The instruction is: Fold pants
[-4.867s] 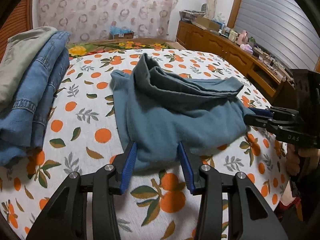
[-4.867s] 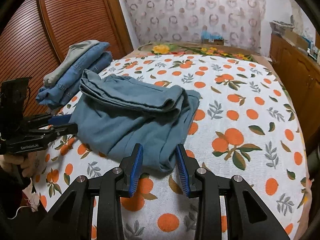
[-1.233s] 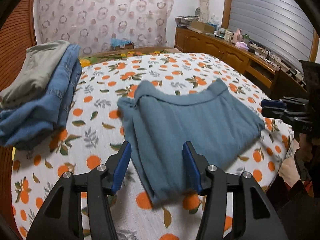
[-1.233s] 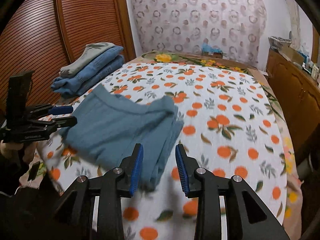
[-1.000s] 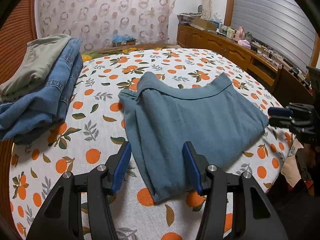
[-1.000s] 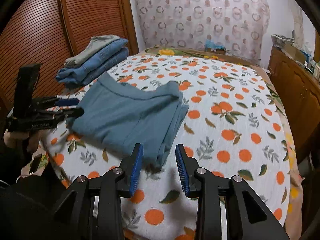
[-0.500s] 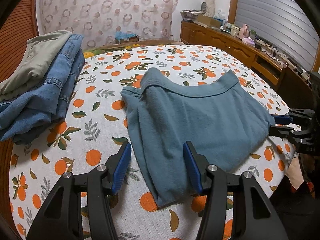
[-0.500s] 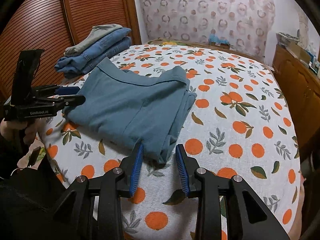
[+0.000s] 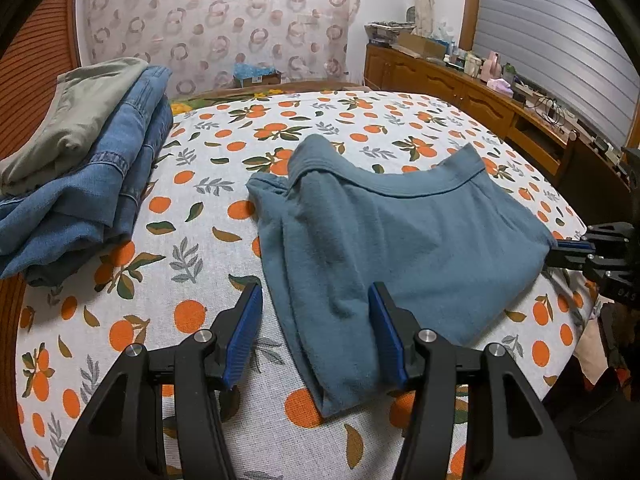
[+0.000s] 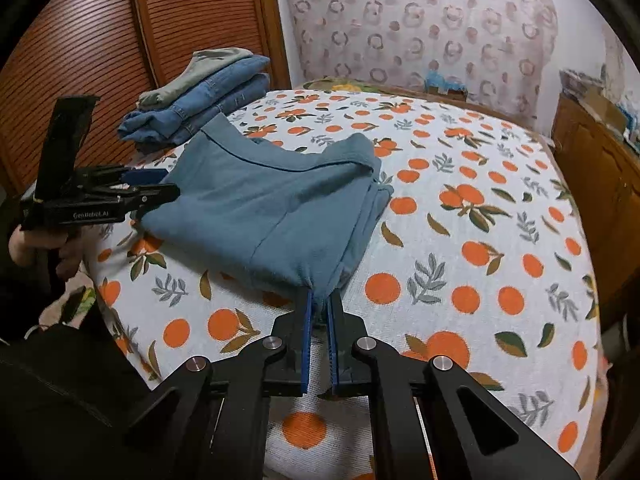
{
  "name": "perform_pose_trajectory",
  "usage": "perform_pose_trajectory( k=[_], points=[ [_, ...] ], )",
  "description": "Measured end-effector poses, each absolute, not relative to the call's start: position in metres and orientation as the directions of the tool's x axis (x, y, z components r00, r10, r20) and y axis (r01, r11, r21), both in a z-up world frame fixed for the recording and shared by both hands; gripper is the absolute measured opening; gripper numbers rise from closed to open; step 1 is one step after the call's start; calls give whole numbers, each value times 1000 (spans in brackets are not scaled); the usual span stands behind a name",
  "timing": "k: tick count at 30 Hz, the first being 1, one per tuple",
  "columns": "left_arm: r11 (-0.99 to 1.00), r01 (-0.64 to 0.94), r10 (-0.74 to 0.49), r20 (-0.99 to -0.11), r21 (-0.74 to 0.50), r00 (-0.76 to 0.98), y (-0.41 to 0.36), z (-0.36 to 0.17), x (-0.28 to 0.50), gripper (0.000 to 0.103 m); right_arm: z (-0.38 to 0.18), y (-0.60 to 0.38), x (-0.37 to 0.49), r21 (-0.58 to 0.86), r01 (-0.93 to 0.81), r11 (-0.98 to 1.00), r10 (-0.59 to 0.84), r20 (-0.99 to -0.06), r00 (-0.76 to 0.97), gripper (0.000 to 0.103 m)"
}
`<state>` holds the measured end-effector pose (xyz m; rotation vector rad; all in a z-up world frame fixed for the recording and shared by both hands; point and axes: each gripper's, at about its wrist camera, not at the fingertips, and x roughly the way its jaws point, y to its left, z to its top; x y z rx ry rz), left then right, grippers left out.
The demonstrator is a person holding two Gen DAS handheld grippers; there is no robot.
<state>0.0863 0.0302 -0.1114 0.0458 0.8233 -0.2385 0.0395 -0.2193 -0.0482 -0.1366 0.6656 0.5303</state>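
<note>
The teal-blue pants (image 9: 404,236) lie folded into a rough rectangle on the near part of an orange-print bedspread (image 9: 200,216), waistband on the far side, layered edges stacked along one side. The right gripper (image 10: 319,312) is clamped tight on the near corner of the pants, cloth pinched between its blue pads. The left gripper (image 9: 316,320) stands wide apart, its fingers straddling the other near corner without pressing it. A folded stack of jeans (image 9: 80,200) sits near the pants, apart from them. Only the left wrist view shows the wooden cabinet (image 9: 460,88) carrying clutter; only the right wrist view shows the slatted wardrobe doors (image 10: 120,40) and a hand (image 10: 28,246) holding the left gripper.
</note>
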Motion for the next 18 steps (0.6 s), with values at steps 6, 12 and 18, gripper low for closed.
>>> perform_pose_trajectory(
  k=[6,12,18],
  points=[
    [973,225,-196,-728,-58,657,31,-112,86,56,-44,-220,36,50,-506,861,422,-626,656,12],
    [973,225,-197,-728,-60,657,31,-112,85,56,-33,-225,34,53,-482,875,414,-599,685,33],
    [973,224,-198,-727,-62,657,32,-111,85,56,-29,-221,45,38,-457,889,384,-604,698,43]
  ],
)
